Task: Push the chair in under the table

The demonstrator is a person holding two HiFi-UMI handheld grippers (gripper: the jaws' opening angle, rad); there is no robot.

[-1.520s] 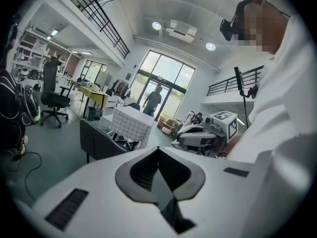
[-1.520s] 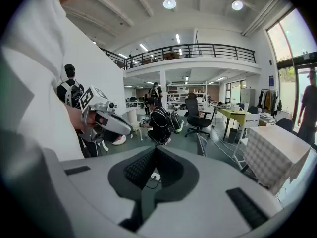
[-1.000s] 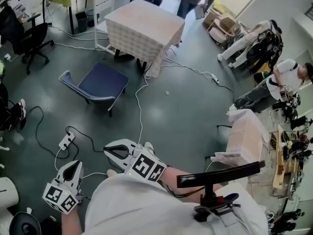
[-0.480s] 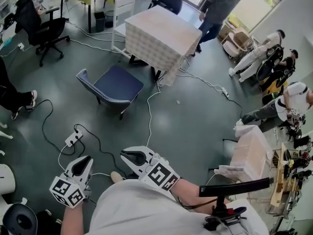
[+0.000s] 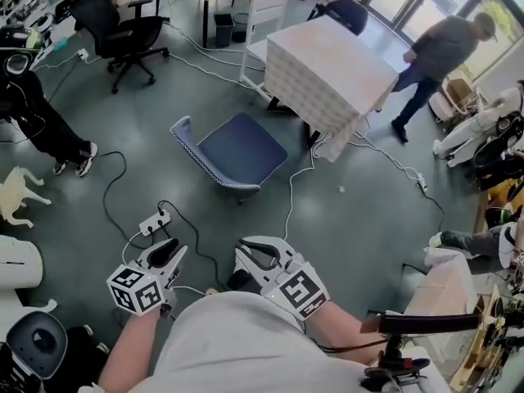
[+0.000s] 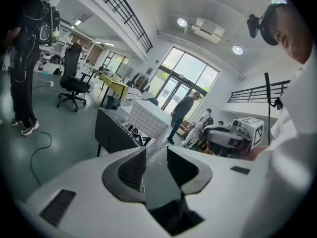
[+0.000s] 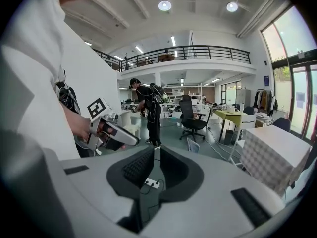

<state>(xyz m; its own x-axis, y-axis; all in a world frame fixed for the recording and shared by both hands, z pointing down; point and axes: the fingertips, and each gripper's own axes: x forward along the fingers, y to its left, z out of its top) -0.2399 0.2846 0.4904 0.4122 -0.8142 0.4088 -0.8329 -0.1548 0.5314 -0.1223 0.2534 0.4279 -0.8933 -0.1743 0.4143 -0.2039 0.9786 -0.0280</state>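
Note:
The blue chair (image 5: pixel 241 150) stands on the grey floor, pulled out from the table (image 5: pixel 327 64) with the checked cloth, its back (image 6: pixel 116 133) towards me. Both grippers are low in the head view, well short of the chair. My left gripper (image 5: pixel 168 250) points at the chair and its jaws are opening, with nothing between them (image 6: pixel 156 152). My right gripper (image 5: pixel 262 244) is beside it, its jaws a narrow slit apart with nothing held (image 7: pixel 155 150). The right gripper view has the chair (image 7: pixel 193 145) small and the table (image 7: pixel 272 155) at right.
A white power strip (image 5: pixel 154 221) and several cables lie on the floor between me and the chair. A black office chair (image 5: pixel 123 27) stands far left. A person (image 5: pixel 442 51) walks right of the table. Another person's legs (image 5: pixel 49 129) are at left.
The chair and table have shifted right and nearer in the head view. The left gripper's jaws have spread apart. The walking person has gone to the table's right.

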